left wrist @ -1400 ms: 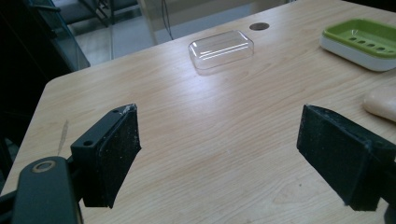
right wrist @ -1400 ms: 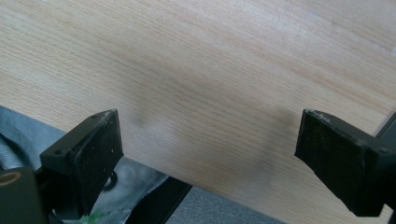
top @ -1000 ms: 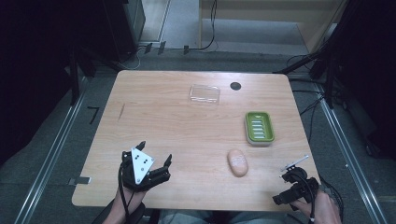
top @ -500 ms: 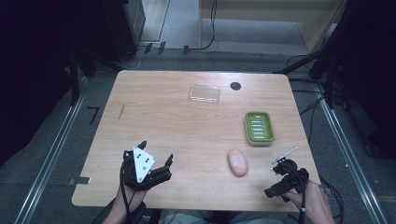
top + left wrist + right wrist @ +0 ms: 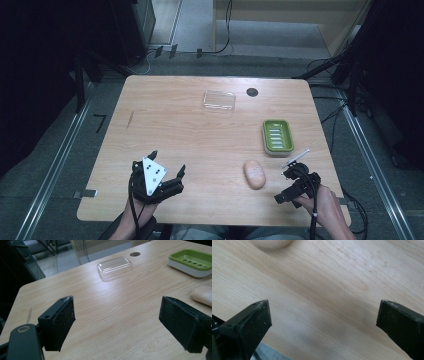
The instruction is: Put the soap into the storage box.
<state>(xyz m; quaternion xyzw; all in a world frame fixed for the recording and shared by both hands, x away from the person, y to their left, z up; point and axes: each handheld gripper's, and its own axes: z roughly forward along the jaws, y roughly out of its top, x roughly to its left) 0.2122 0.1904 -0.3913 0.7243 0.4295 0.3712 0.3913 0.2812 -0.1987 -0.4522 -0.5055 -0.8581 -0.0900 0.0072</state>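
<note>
With jaws spread wide, the right gripper (image 5: 286, 186) is nearing the bar of soap (image 5: 254, 174) lying just short of the green soap dish (image 5: 277, 136), and should straddle its narrow sides squarely, while the left gripper (image 5: 167, 170) is idling, equally spread.

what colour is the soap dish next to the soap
Green with a white base, best seen in the left gripper view: soap dish.

Even overhead light, dark surroundings; the right gripper view is blurred.
</note>
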